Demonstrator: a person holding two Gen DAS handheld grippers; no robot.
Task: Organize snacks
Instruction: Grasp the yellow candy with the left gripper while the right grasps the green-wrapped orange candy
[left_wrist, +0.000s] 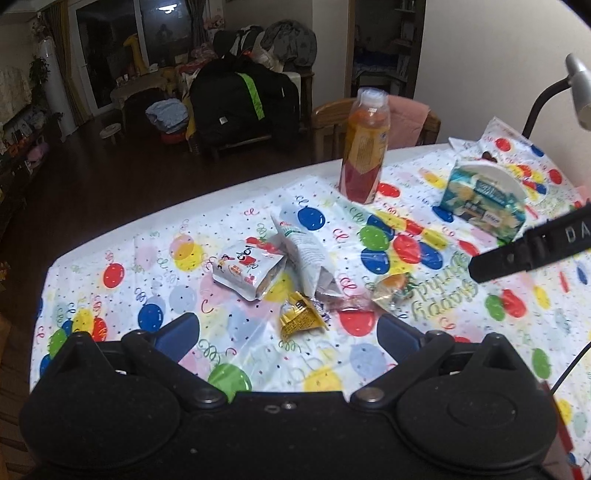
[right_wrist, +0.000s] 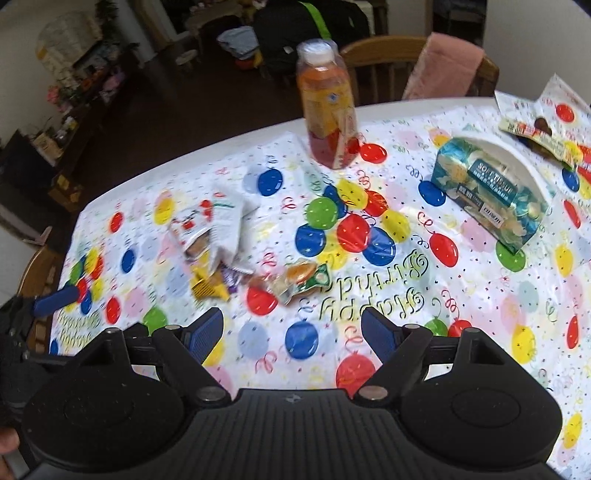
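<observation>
Lying in a loose cluster near the middle of the counter (left_wrist: 155, 236) are the snacks. One white pouch with red print (left_wrist: 245, 271) has its long axis running toward the near right, open end nearest the camera. One taller white packet (left_wrist: 306, 254) leans against it, long axis running away from the camera. One yellow wrapper (left_wrist: 299, 319) lies just in front, touching a small purple wrapper (right_wrist: 231, 277). One orange-and-green sweet packet (left_wrist: 393, 290) sits slightly to the right, apart from the rest.

One juice bottle (left_wrist: 364, 147) stands upright behind the cluster. One soft tissue pack (right_wrist: 491, 195) lies at far right, long axis slanting toward the near right.

Left gripper (left_wrist: 288, 332): fingers spread wide, holding nothing, above the yellow wrapper. Right gripper (right_wrist: 291, 332): fingers likewise apart and empty, above the lettering.

Surface: balloon-print plastic cloth (right_wrist: 369, 236) reading "Happy Birthday". Room: dim living area, wooden chair (right_wrist: 384, 62), black bag (left_wrist: 240, 103).
</observation>
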